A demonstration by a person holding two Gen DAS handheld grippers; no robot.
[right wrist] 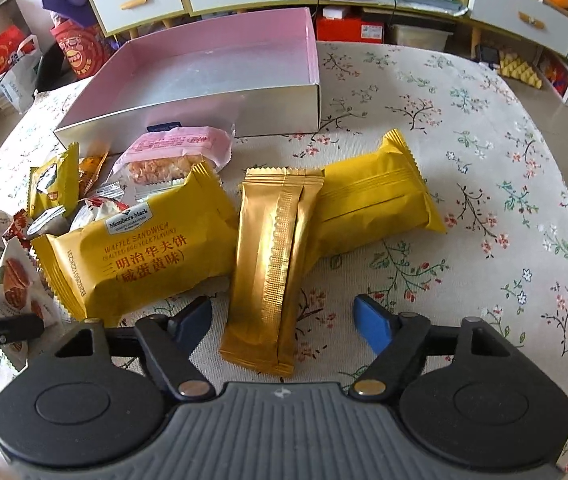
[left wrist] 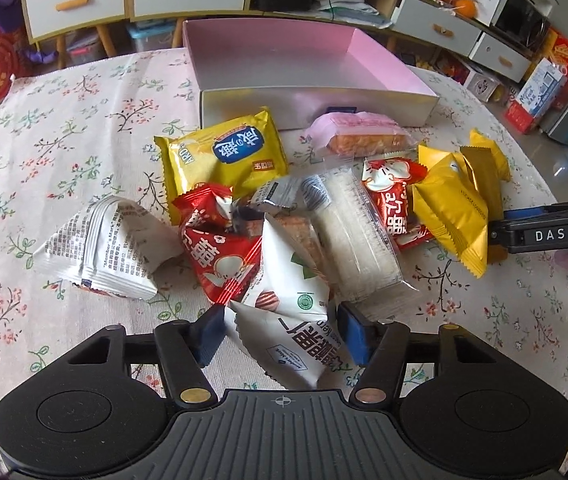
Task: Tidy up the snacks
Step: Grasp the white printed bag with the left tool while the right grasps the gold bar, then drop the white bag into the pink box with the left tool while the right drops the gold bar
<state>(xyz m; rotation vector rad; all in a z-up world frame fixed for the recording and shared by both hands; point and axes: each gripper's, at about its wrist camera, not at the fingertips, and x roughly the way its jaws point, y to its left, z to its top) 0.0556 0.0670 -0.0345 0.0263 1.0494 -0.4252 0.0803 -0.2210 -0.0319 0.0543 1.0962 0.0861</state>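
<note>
Gold stick packet [right wrist: 269, 276] between parted right claw [right wrist: 284, 320] fingers, left claw [left wrist: 279, 334] spread around white snack packet [left wrist: 284, 344], pink box [right wrist: 203, 68] beyond.

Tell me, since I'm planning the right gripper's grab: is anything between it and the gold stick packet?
Nothing visible. The gold stick packet lies straight ahead of the open right gripper, its near end between the fingers. Its far end leans on a yellow packet, and the Member's Mark waffle sandwich packet lies close alongside it.

yellow pack [right wrist: 139, 256]: "member's mark waffle sandwich"; right claw [left wrist: 550, 235]: "das".
</note>
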